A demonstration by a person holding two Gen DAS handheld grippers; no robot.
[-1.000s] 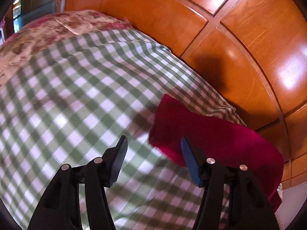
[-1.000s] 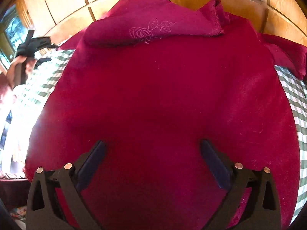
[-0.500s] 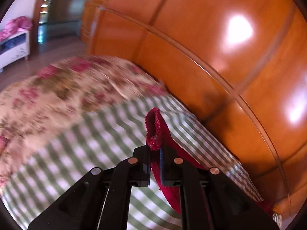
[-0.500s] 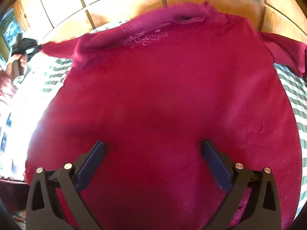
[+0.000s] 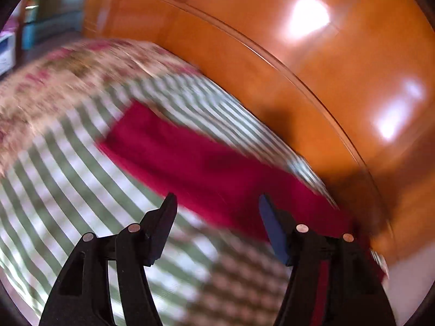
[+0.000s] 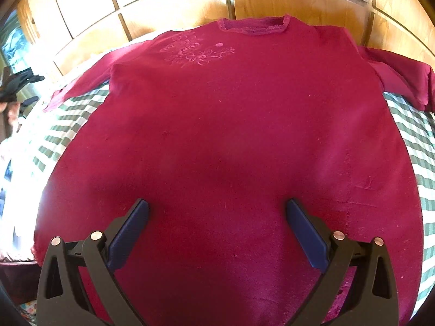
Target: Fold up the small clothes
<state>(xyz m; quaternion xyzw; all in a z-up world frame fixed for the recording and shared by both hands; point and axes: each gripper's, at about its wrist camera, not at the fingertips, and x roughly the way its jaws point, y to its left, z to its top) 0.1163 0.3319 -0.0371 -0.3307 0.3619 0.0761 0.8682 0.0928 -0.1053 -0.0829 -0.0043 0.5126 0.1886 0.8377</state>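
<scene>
The left gripper (image 5: 217, 203) hangs over a green-checked sheet (image 5: 68, 190), jaws apart after just opening, nothing between them. Beyond the tips a red sleeve (image 5: 190, 160) lies flat across the sheet, running from the middle toward the lower right. A floral cover (image 5: 54, 81) lies further off at the left. Glossy wooden panels (image 5: 299, 68) rise behind. The picture is motion-blurred.

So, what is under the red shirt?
The green checked cloth shows beside the red shirt on both sides and under its sleeves. Whether anything else lies beneath the shirt's body cannot be seen; the shirt covers it.
</scene>
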